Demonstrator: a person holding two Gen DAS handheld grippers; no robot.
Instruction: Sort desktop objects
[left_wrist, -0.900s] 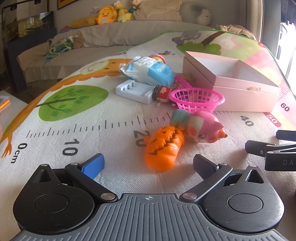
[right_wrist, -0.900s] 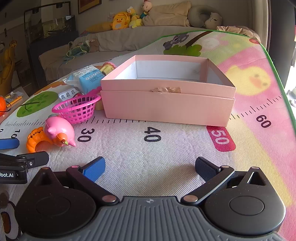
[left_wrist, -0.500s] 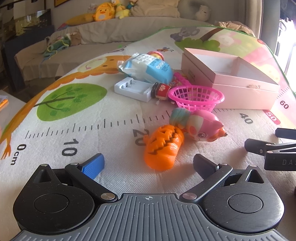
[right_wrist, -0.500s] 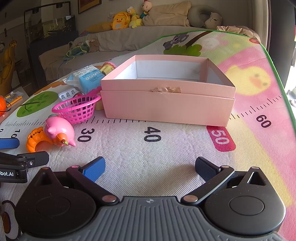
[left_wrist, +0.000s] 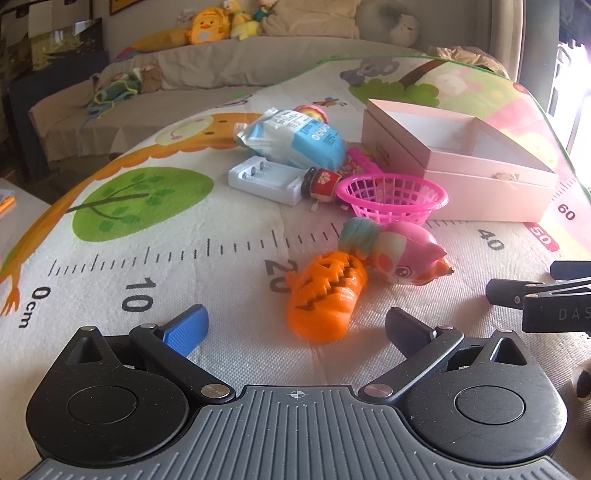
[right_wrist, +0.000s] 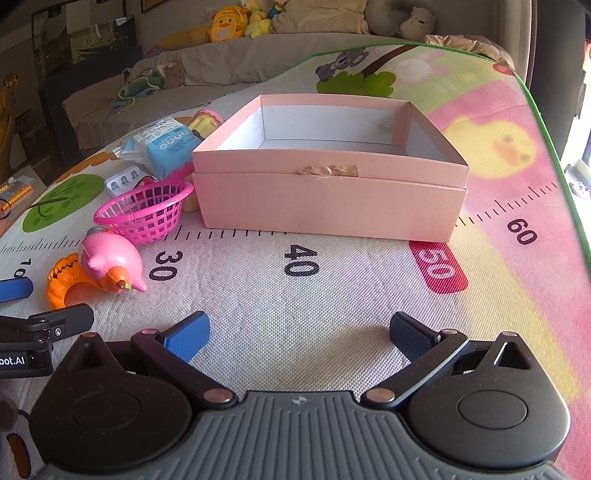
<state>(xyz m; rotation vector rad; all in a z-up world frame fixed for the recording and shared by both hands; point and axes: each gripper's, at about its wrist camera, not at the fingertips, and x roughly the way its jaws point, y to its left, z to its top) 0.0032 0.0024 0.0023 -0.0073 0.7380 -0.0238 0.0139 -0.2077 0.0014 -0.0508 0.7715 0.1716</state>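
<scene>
Two sets of tongs hang over the play mat (right_wrist: 332, 295), both spread wide with nothing between their pads: the left tongs (left_wrist: 295, 325) face the toys, the right tongs (right_wrist: 299, 328) face the box. Nearest the left tongs lies one orange pumpkin toy (left_wrist: 325, 295), ribbed, with a jagged carved grin, on its side by the printed 20 mark. Touching its far right side is one pink squishy animal toy (left_wrist: 402, 254) with a pastel striped tail. Beyond that stands one bright pink mesh basket (left_wrist: 391, 197), upright, close to the box's left side. Left of the basket lie one small red-labelled bottle (left_wrist: 321, 182), then one white battery charger (left_wrist: 266, 179), and behind them one blue and white pouch (left_wrist: 295, 138). One pale pink cardboard box (right_wrist: 332, 199) sits open at the far right, white inside. The mat carries a printed ruler, a green tree and a yellow duck. Farther back runs a grey sofa (right_wrist: 240, 55) with several plush toys (right_wrist: 225, 26) along its top.
</scene>
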